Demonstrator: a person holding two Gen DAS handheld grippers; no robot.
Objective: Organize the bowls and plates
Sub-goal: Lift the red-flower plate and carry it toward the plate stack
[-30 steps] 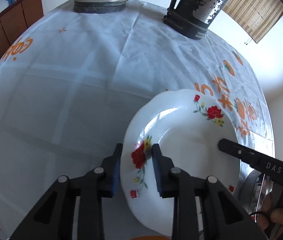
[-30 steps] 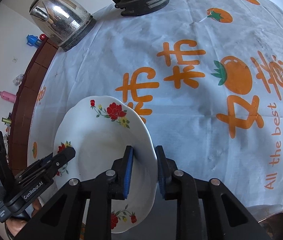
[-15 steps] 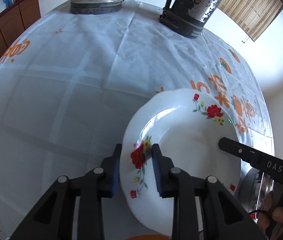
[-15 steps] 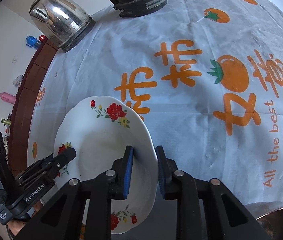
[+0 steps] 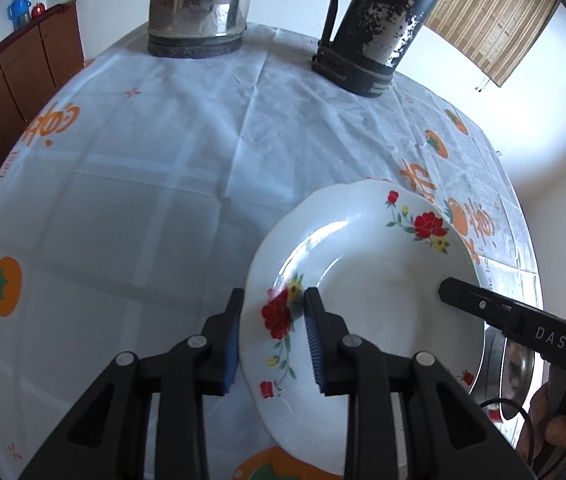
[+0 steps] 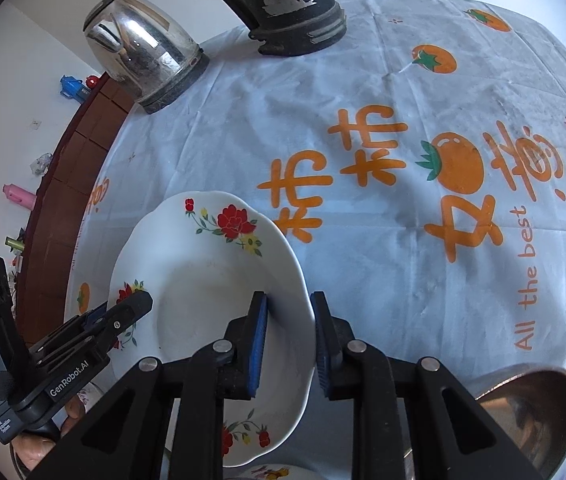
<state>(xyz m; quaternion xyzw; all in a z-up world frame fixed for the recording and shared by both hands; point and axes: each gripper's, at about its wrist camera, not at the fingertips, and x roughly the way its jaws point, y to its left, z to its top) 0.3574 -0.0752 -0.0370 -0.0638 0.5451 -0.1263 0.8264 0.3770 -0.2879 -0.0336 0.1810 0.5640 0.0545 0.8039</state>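
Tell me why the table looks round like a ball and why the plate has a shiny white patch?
Left wrist view: the fisheye lens bends the tablecloth into a dome, and bright light glares off the plate as a curved streak. Right wrist view: the same bulging bend, with reflections on the steel kettle; the plate shows no strong glare there.

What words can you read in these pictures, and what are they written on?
"All the best": orange print on the tablecloth.
"DAS": on the right gripper, seen from the left wrist.
"GenRobot.AI": on the left gripper, seen from the right wrist.
Small white label low on that gripper: too small to read.
Large orange characters on the tablecloth: Chinese, not read here.
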